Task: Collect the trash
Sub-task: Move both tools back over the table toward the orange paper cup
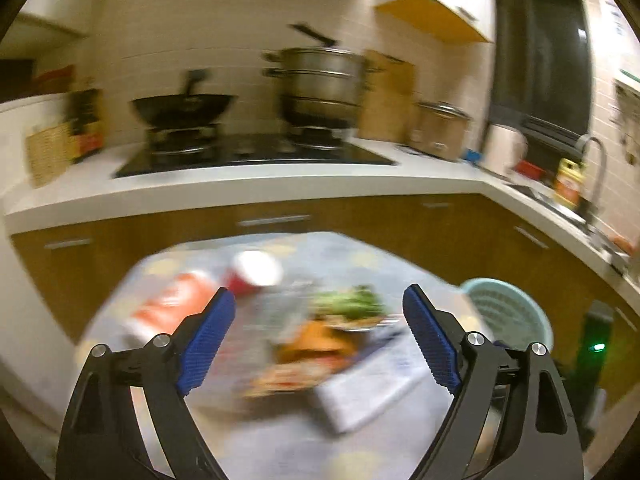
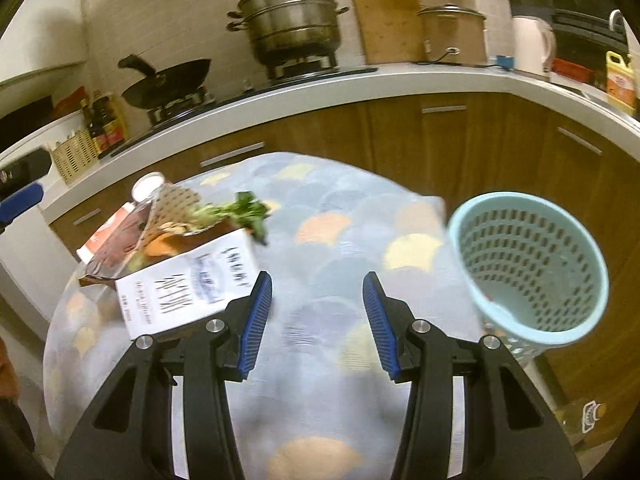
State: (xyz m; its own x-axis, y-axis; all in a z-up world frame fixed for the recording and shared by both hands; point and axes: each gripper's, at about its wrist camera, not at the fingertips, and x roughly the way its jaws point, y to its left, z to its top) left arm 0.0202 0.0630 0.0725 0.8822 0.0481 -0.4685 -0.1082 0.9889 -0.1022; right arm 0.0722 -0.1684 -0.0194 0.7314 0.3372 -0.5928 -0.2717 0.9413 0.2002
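Observation:
A pile of trash lies on the left of a small table with a patterned cloth [image 2: 340,216]: a white printed carton [image 2: 188,284], green vegetable scraps [image 2: 244,210], brown wrapping paper [image 2: 120,244] and a red-and-white cup [image 1: 252,272]. A light blue perforated basket [image 2: 532,264] stands at the table's right edge. My right gripper [image 2: 318,296] is open and empty above the cloth, between carton and basket. My left gripper [image 1: 318,308] is open and empty above the trash pile [image 1: 320,340]; its view is blurred.
Behind the table runs a white kitchen counter [image 2: 360,84] over wooden cabinets, with a black wok [image 2: 168,80], a steel steamer pot [image 2: 292,20], a cutting board [image 2: 388,20] and a kettle [image 2: 532,44]. A bottle [image 2: 584,416] stands on the floor at the lower right.

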